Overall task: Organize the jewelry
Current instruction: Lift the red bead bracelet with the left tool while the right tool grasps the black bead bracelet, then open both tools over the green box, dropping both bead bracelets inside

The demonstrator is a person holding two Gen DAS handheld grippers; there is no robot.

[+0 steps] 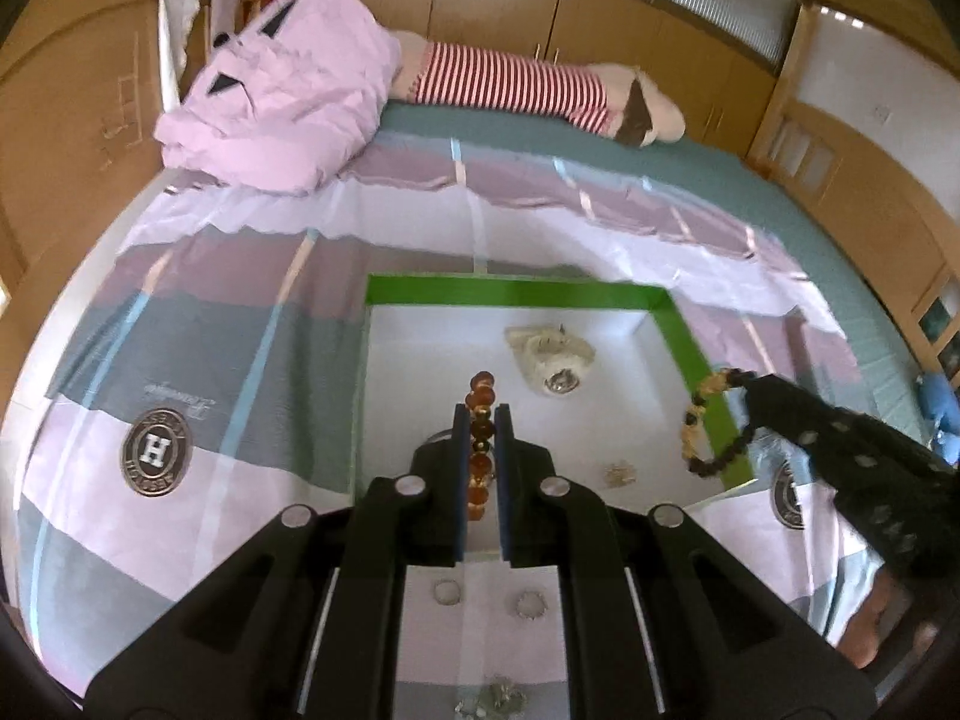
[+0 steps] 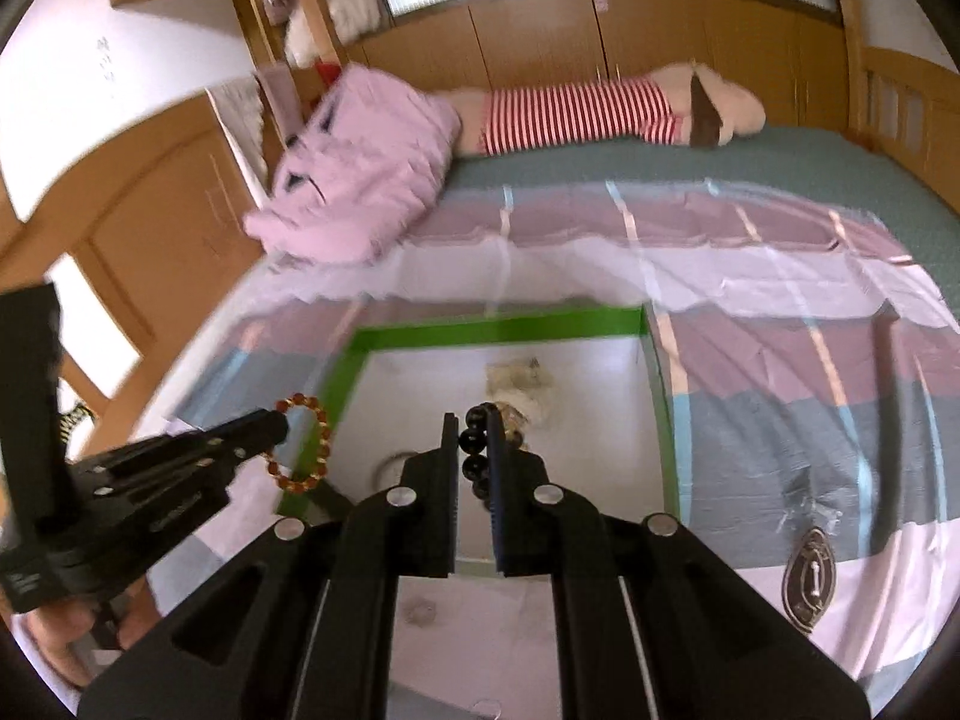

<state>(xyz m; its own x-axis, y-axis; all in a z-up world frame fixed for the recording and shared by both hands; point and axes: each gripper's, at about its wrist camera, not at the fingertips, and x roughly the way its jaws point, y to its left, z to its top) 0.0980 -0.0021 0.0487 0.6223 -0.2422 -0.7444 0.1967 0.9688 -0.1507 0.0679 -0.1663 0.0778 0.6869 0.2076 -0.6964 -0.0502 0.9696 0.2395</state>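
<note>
Above the green-rimmed box [image 1: 516, 290] on the bed, my left gripper [image 1: 481, 420] pinches the amber bead bracelet [image 1: 480, 438]; my right gripper [image 2: 466, 426] clamps a black-and-yellow bead bracelet [image 2: 477, 450]. Both look light, limp and slippery, so I judge gripping across the beads is safest.

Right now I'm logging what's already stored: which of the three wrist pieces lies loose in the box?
The white watch, resting on the green-rimmed box's floor. The amber bracelet and the black-and-yellow bracelet are each clamped in a tool.
</note>
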